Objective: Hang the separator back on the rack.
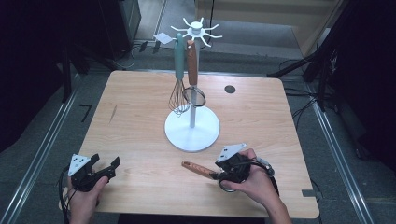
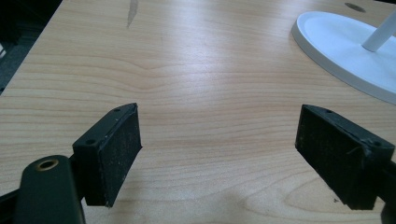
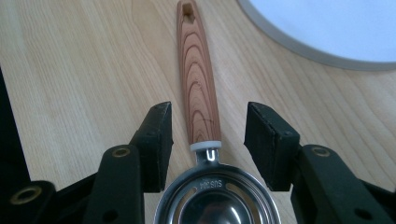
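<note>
One wooden-handled metal skimmer (image 3: 201, 93) lies on the worktop (image 1: 140, 116) just before the white stand (image 1: 192, 135), between the right gripper's (image 3: 208, 140) half-open, untouching jaws; probably light, stiff, best gripped mid-handle; left gripper (image 2: 219, 154) wide, empty.

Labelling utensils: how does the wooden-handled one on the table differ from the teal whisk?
The wooden-handled utensil lies flat on the table; the teal whisk hangs upright from the white stand. One ends in a steel cup with slots, the other in wire loops. Both have long, slim handles.
</note>
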`<state>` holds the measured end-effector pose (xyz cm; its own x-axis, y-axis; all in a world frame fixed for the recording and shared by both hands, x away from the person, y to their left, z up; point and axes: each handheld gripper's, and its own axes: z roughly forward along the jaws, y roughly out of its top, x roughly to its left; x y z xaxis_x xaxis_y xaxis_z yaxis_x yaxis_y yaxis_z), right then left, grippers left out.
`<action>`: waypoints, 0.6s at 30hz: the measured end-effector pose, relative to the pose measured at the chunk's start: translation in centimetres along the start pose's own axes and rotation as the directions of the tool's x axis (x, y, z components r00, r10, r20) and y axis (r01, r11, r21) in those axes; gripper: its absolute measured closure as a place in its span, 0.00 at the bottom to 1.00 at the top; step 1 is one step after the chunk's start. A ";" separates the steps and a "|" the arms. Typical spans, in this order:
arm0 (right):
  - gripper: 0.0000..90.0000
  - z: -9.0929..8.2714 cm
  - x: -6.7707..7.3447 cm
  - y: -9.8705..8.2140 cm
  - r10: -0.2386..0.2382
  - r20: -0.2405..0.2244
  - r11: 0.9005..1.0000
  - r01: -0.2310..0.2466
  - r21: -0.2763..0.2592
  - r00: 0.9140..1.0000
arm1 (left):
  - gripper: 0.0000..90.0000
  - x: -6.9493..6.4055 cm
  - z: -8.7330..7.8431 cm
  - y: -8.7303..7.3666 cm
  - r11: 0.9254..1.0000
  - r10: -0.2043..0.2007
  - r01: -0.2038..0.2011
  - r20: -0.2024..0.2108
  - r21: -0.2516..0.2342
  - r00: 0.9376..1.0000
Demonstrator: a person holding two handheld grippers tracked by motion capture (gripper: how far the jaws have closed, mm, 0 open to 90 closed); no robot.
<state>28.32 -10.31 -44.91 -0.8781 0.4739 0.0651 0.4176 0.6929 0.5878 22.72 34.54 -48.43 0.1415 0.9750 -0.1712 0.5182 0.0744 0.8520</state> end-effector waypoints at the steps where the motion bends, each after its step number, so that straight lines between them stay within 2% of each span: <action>1: 0.60 0.2 0.1 0.2 -0.008 -0.002 1.000 0.008 0.019 1.000 | 0.17 0.0 0.0 0.0 1.000 0.001 -0.001 0.000 0.001 1.000; 5: 0.62 0.9 0.3 0.8 -0.069 0.006 0.995 0.069 0.078 0.998 | 0.17 0.0 0.0 0.0 1.000 0.001 -0.001 0.000 0.002 1.000; 7: 0.64 1.3 0.4 1.2 -0.091 0.009 0.989 0.090 0.116 0.996 | 0.17 0.0 0.0 0.0 1.000 0.001 -0.001 0.000 0.002 1.000; 9: 0.69 1.6 0.6 1.6 -0.096 0.015 0.984 0.093 0.155 0.995 | 0.17 0.0 0.0 0.0 1.000 0.001 -0.001 0.001 0.004 1.000; 10: 0.72 1.6 0.7 1.7 -0.100 0.027 0.980 0.094 0.175 0.995 | 0.17 0.0 0.0 0.0 1.000 0.000 0.000 0.000 0.002 1.000; 11: 0.74 1.7 0.8 2.0 -0.113 0.066 0.976 0.099 0.193 0.991 | 0.17 0.0 0.0 0.0 1.000 -0.002 0.002 0.001 0.003 1.000; 14: 0.75 1.8 0.9 2.5 -0.120 0.038 0.971 0.109 0.212 0.992 | 0.17 0.0 0.0 0.0 1.000 -0.001 0.001 0.000 0.002 1.000; 17: 0.74 1.9 1.0 2.7 -0.134 0.029 0.960 0.123 0.250 0.991 | 0.17 0.0 0.0 0.0 1.000 -0.001 0.001 0.000 0.003 1.000; 18: 0.74 2.0 1.0 2.8 -0.124 0.024 0.960 0.114 0.255 0.992 | 0.17 0.0 0.0 0.0 1.000 -0.001 0.001 0.000 0.003 1.000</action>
<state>29.04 -6.82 -44.81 -0.9175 0.3968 -0.0278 0.3600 0.8581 0.3662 22.76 34.53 -48.44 0.1413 0.9749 -0.1722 0.5206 0.0747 0.8505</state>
